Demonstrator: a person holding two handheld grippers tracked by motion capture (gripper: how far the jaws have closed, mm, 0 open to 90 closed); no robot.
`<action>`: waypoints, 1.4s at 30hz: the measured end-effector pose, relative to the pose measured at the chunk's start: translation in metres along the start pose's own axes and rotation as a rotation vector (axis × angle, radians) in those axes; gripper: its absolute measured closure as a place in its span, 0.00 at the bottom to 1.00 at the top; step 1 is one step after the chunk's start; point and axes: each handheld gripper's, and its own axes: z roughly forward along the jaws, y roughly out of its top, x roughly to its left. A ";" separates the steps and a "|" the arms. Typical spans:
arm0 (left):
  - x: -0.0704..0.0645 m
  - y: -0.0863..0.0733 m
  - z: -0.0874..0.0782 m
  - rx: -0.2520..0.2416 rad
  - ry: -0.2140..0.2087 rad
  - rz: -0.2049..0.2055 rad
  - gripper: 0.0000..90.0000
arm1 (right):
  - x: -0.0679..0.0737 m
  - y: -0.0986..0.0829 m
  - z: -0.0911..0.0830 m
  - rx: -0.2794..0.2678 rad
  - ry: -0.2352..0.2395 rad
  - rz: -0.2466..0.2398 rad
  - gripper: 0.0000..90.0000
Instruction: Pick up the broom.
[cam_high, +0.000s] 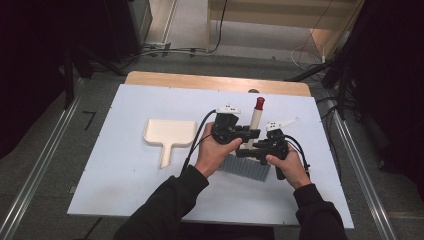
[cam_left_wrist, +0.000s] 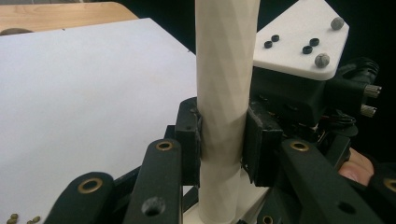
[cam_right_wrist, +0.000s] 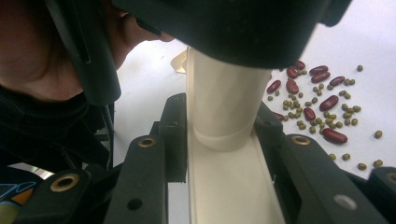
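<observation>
The brush (cam_high: 254, 131) is a cream stick with a red tip and a grey bristle block at the bottom, and it stands near the middle of the white table (cam_high: 120, 175), a bit toward the right edge. The left gripper (cam_high: 248, 133) pinches the round handle, and its jaws press on both sides of it. The right gripper (cam_high: 250, 149) holds the brush lower down, where the handle meets the flat base, with its jaws tight against it. The cream dustpan (cam_high: 169, 135) lies apart, toward the left edge, and looks empty. Red and green beans (cam_right_wrist: 322, 100) are spread loose on the table. I think the sweeping is still left to do.
</observation>
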 end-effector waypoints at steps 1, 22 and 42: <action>0.000 0.000 0.000 0.001 0.003 0.003 0.80 | 0.000 0.000 0.000 0.000 -0.004 -0.001 0.70; -0.002 0.000 0.000 -0.017 -0.007 0.012 0.76 | 0.001 0.000 0.000 -0.007 0.004 0.012 0.72; 0.011 -0.007 -0.028 -0.071 0.053 -0.034 0.51 | -0.008 -0.007 -0.023 -0.106 -0.126 0.073 0.71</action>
